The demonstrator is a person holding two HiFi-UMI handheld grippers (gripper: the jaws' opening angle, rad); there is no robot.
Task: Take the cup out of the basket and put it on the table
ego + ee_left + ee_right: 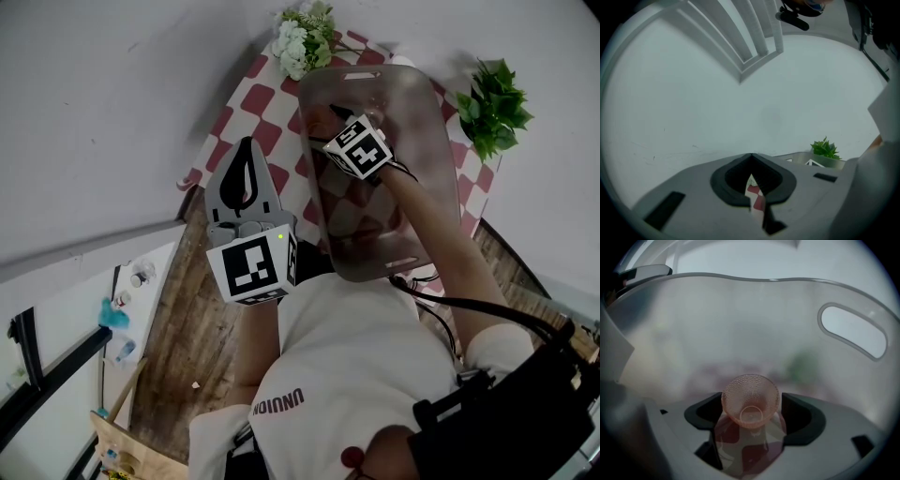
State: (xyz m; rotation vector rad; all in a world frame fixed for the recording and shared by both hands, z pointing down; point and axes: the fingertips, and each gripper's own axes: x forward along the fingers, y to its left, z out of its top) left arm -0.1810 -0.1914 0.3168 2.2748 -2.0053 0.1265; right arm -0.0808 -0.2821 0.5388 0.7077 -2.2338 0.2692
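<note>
Hanging inside the translucent basket (pixel 412 89) in the upper middle of the head view, the right tongs (pixel 751 427) are being held spread, with one jaw on each side of the pink dotted cup (pixel 750 400). In the right gripper view the cup is sitting a little below the middle of the frame, on the basket floor. The red-and-white check of the worktop (pixel 251 111) is being seen through the plastic under it.

The open mouth of the cup is being turned toward the camera, and the small round base is showing through it. The long axis is therefore judged to be running almost along the tongs, not across them. The rim is being flanked closely by the black pads (pixel 802 417). Whether they are touching it cannot be told, and no squeeze is being shown.

The coming move is being judged as a closing across the rim from the two sides. A lift over the basket wall is expected after it; the handle slot (pixel 853 331) of that wall is being seen at the upper right.

The left tongs (pixel 246 155) are being held pressed together with nothing between them, in the left middle of the head view. They are outside the basket and well apart from the cup, so the right tongs are clearly the nearer ones.
</note>
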